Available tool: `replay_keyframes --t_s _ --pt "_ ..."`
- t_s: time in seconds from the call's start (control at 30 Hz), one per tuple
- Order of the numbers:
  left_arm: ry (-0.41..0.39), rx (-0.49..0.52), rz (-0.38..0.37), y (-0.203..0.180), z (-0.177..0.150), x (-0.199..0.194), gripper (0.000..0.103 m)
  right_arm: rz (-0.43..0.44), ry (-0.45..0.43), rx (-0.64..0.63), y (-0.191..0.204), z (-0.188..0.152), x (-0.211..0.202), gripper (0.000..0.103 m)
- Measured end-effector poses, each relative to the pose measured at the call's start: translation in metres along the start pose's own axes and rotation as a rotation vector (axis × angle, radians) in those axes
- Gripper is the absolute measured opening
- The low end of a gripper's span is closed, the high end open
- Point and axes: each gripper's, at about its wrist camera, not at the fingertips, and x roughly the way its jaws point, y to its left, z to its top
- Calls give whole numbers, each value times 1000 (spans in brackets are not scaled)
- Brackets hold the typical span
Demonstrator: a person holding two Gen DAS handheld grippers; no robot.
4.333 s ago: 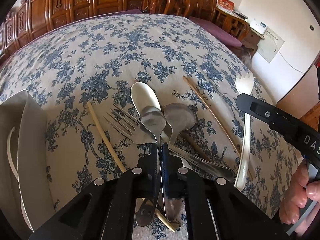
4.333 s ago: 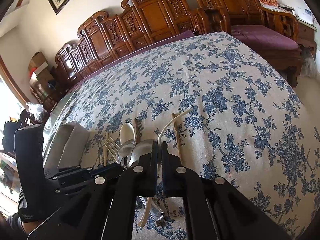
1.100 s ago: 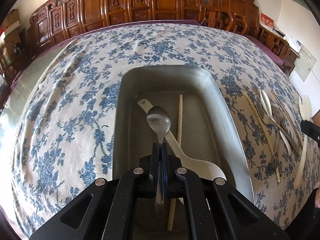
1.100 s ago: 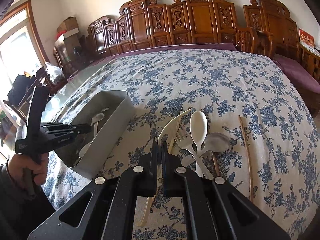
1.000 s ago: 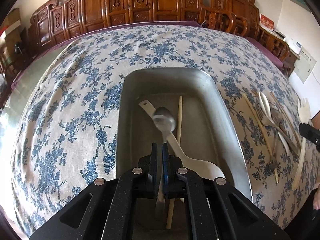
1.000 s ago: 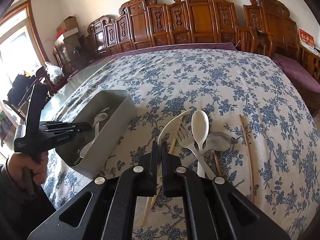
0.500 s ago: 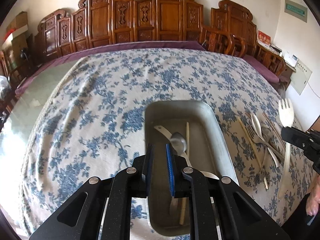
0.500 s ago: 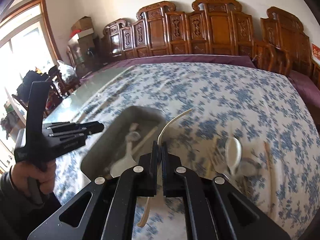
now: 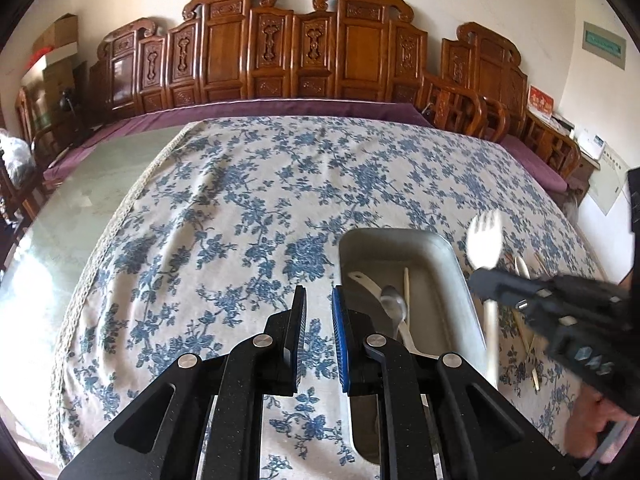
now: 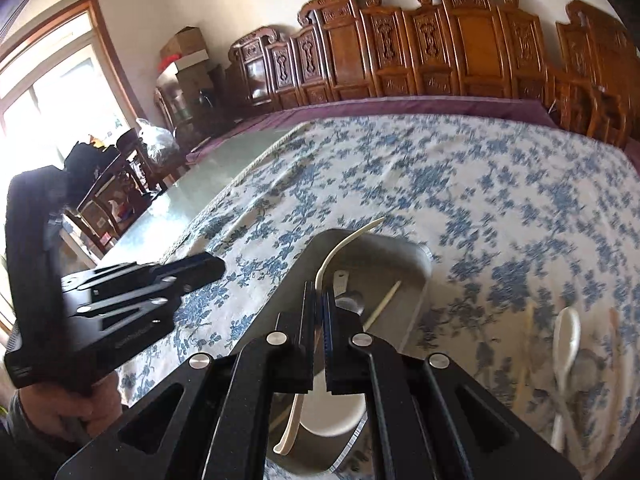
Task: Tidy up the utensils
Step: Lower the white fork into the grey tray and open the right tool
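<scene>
A: Left claw (image 9: 319, 320) — status?

B: Parted, nothing between the pads. A second ago it was pinched on the metal spoon (image 9: 394, 306) over the tray (image 9: 456, 268); that spoon now lies inside the tray, bowl toward 12 o'clock, resting across the white ladle-type spoon (image 9: 370, 286) and beside a single chopstick (image 9: 406, 286). The claw has pulled back to the tray's 9 o'clock side, over the flowered cloth on the worktop (image 9: 240, 220).

A: Right claw (image 10: 320, 320)?

B: Clenched on the pale plastic fork (image 10: 340, 246), gripped mid-handle. Half a second back it was short of the tray; now it hangs above the tray's near end, fork head pointing to 12 o'clock. In the left view the fork's tines show at the tray's 3 o'clock rim.

A: Meaning for the job?

B: One more piece filed, another about to be, I'd judge. Left on the cloth at 3 o'clock of the tray: a white spoon (image 10: 568, 336) and chopsticks at least; blur hides the rest. The left claw is free to fetch from there.
</scene>
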Motion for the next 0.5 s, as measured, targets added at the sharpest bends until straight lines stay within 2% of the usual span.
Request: replay_keyframes --t_s 0.23,0.5 --pt "-3 -11 2 5 0 -1 12 2 82 12 2 -17 36 5" --pt "-4 -7 9 3 0 -1 12 -16 91 -19 1 -22 35 8"
